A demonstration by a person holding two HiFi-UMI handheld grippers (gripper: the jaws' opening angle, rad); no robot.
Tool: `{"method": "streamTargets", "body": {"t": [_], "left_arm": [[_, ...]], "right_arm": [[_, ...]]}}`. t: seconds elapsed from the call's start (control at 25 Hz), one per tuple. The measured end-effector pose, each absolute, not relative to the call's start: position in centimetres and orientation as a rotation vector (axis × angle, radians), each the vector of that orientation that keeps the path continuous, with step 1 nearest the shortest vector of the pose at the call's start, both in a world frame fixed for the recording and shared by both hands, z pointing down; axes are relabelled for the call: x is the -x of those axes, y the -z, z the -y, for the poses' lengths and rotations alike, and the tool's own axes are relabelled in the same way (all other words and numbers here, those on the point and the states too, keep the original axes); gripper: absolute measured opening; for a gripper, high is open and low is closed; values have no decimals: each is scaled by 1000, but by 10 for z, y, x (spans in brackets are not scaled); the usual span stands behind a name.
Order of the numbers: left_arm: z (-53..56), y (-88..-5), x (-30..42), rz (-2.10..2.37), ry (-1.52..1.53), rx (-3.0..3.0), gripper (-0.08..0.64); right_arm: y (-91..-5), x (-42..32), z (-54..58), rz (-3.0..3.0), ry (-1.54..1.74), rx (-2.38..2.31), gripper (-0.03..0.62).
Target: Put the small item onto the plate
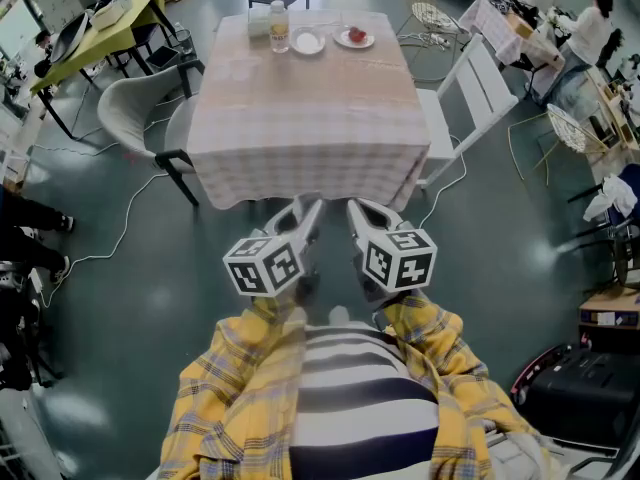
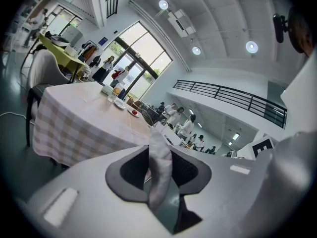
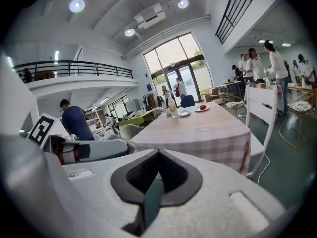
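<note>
**Both claws hang short of the table; the red item waits at the far end**

The left gripper hovers off the near edge of the checked-cloth table. Its jaws look a little parted, with nothing between them. Just to its right, the right gripper has its jaws clenched together, also empty. Both point toward 12 o'clock, across the cloth.

Along the table's far edge, from left to right, stand a bottle, an empty plate, and a second plate. The second plate carries the small red item. From the grippers the item lies at roughly 12 to 1 o'clock, well apart from both and out of reach from here.

The step in hand appears to be the approach. The item sits at the far end, so it would be better to walk round the table's right side than to lean across it. The right gripper is the nearer one, and its jaws must open before it descends. It should come in from the right, away from the bottle, and close gently on the item, which is small and may roll. The empty plate just left of it then makes a short carry.

The item looks roundish at this distance. No long axis or pointing direction can be made out.
</note>
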State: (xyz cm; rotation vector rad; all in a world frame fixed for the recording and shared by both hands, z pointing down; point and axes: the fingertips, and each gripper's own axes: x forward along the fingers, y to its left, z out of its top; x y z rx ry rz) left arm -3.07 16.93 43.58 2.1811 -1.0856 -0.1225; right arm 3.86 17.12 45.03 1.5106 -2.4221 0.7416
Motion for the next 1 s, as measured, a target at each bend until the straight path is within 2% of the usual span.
{"method": "streamTargets", "body": {"t": [1.0], "left_arm": [[-158, -443, -14, 1144, 161, -2142, 103]], "right_arm": [[-461, -76, -161, 2450, -744, -1411, 0]]}}
